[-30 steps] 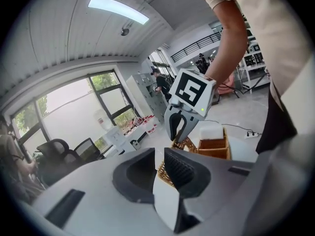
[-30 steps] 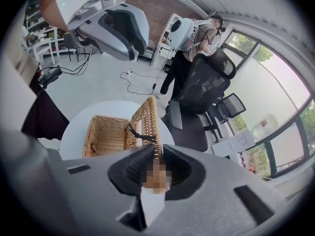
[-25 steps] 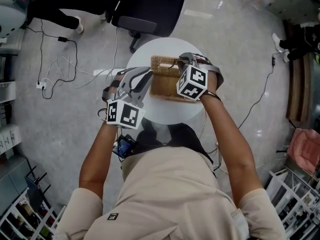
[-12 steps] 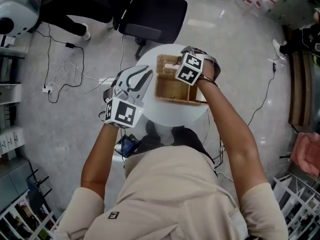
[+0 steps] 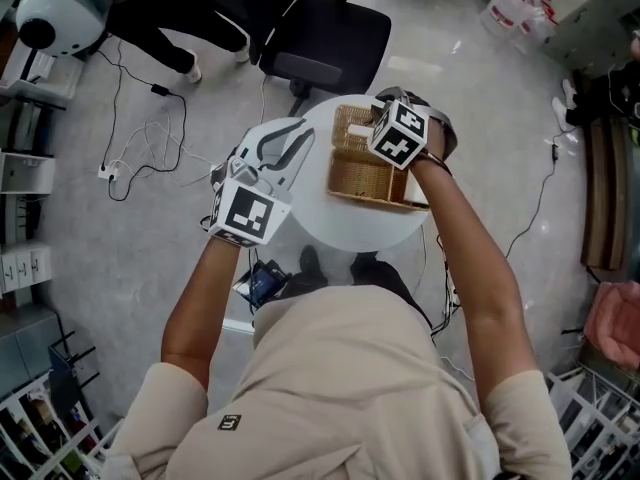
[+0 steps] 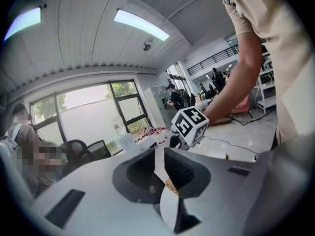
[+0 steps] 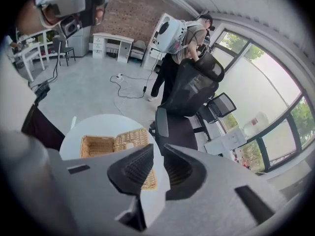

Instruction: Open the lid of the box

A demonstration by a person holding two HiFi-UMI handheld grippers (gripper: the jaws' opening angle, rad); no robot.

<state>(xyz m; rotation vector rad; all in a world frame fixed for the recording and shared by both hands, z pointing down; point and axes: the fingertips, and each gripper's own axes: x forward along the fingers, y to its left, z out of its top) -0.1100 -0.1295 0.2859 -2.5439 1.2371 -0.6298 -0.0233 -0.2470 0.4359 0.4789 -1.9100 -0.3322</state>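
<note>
A wicker box (image 5: 372, 180) stands open on the round white table (image 5: 330, 226). Its lid (image 5: 350, 124) lies flipped over beside it on the far side, with a small white knob (image 7: 129, 145) showing. In the right gripper view the box (image 7: 94, 145) and lid (image 7: 132, 138) lie below my right gripper (image 7: 158, 150), whose jaws stand a narrow gap apart with nothing between them. Its marker cube (image 5: 405, 133) hangs over the box's far right corner. My left gripper (image 5: 298, 136) is raised at the table's left edge, jaws slightly apart and empty.
A black office chair (image 5: 325, 33) stands just beyond the table. Cables and a power strip (image 5: 110, 171) trail over the floor at the left. A person (image 7: 184, 36) stands behind the chair. Shelving (image 5: 600, 388) is at the lower right.
Both grippers have lifted higher above the table. The right one has shifted toward the box's far right corner. The box and its lid have stayed open and still.
</note>
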